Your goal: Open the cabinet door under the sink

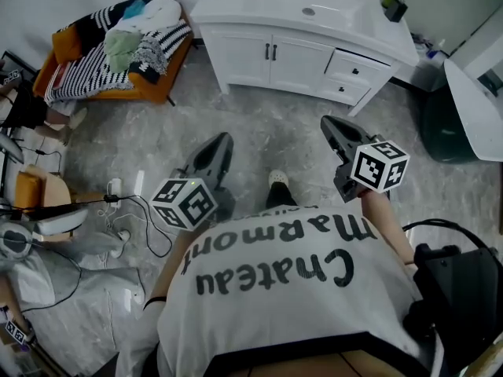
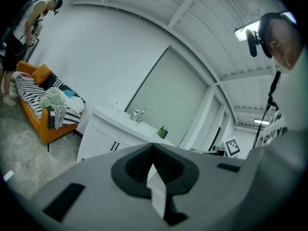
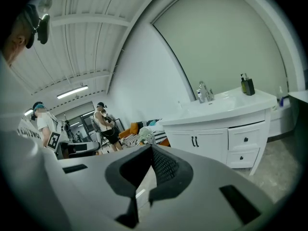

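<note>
We have the left gripper (image 1: 221, 140) and right gripper (image 1: 328, 123) closed and empty. The cabinet doors (image 1: 259, 61) stand shut, well ahead of the fingers (image 1: 225, 144); reaching, gripping and pulling remain.

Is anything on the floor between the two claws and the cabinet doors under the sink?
Nothing visible. Only bare floor lies between the left claw, the right claw and the cabinet doors. The orange sofa stands off to the left.

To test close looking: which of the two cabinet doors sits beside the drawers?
The right-hand door, bordering the drawers; the left-hand door ends the vanity.
</note>
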A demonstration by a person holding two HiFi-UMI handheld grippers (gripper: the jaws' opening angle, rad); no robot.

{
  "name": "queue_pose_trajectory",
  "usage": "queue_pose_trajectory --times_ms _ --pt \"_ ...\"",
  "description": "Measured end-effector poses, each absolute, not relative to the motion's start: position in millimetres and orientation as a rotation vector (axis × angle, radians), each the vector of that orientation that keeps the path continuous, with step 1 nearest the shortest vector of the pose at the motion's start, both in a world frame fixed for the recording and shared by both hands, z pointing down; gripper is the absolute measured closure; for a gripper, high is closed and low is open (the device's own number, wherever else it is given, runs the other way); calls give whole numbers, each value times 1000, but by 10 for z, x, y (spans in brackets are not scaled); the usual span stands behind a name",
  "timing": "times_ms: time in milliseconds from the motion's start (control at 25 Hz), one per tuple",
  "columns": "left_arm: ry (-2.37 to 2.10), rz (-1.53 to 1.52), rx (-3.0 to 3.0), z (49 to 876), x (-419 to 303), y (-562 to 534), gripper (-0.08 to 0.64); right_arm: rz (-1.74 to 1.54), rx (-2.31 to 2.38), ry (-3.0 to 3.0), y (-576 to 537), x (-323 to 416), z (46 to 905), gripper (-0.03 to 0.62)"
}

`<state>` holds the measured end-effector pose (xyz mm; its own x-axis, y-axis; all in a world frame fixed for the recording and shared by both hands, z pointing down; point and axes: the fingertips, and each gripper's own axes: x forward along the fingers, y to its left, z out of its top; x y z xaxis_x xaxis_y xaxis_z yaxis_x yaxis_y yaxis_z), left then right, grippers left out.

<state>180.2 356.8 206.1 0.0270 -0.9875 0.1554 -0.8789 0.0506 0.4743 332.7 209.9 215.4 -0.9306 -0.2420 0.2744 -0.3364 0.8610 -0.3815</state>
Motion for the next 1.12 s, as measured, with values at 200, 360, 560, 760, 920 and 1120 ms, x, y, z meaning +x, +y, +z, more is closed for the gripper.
queue_pose_trajectory --times_ms 200,360,560,760,920,1120 --pt "-1904 -300 1849 2063 1573 3120 554 631 405 -2799 1643 3020 2180 583" --pt "-1917 -295 1828 2045 1371 2759 554 641 371 -2786 1305 2787 2197 584" --pt "-1912 -274 1822 2051 1204 2373 554 655 338 -2770 955 2559 2255 584" --pt "-1909 -242 1831 2044 1105 2017 554 671 327 -2750 627 2419 2338 584" --pt "-1926 -241 1828 2044 980 1770 554 665 332 -2749 356 2342 2349 584" --pt "-1909 -255 1822 2111 867 1522 554 653 351 -2740 95 2274 2373 583"
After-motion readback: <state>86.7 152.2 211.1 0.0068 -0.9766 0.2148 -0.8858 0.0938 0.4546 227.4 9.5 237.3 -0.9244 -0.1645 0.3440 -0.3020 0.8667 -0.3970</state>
